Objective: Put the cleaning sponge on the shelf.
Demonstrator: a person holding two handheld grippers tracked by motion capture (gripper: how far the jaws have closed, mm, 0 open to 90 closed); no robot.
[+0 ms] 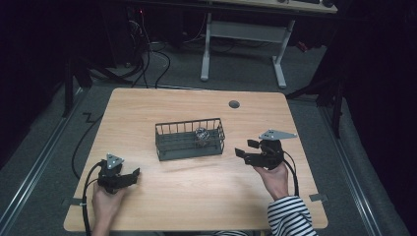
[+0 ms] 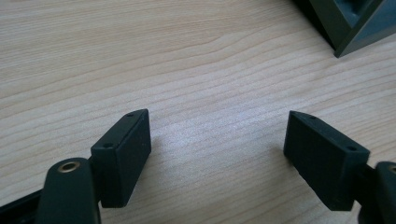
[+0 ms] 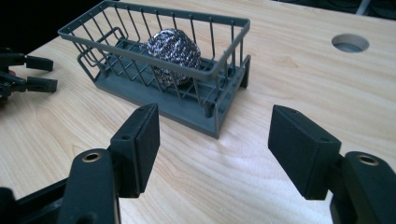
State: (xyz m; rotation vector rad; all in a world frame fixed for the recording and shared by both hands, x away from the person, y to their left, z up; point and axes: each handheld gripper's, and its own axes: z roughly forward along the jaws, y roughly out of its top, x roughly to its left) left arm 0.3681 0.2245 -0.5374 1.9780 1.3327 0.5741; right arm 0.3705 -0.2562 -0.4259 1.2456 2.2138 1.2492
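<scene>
A: Looking from the high view, the left gripper and right gripper are both wide open and hold nothing. The wire basket stands mid-table.

B: Left gripper view?

A: Bare pale wood, basket corner far right.

B: Right gripper view?

A: The steel scourer lies inside the basket. It looks light and springy; pinch its middle. The room behind is dark.

The table has a pale wood-grain top, smooth with a soft sheen. The basket looks like matt grey plastic or coated wire, with thin bars and a slatted base. Inside it, the scouring ball is shiny coiled metal, rough and tangled. The right gripper and left gripper look matt black plastic, with brass-coloured screw inserts
</scene>
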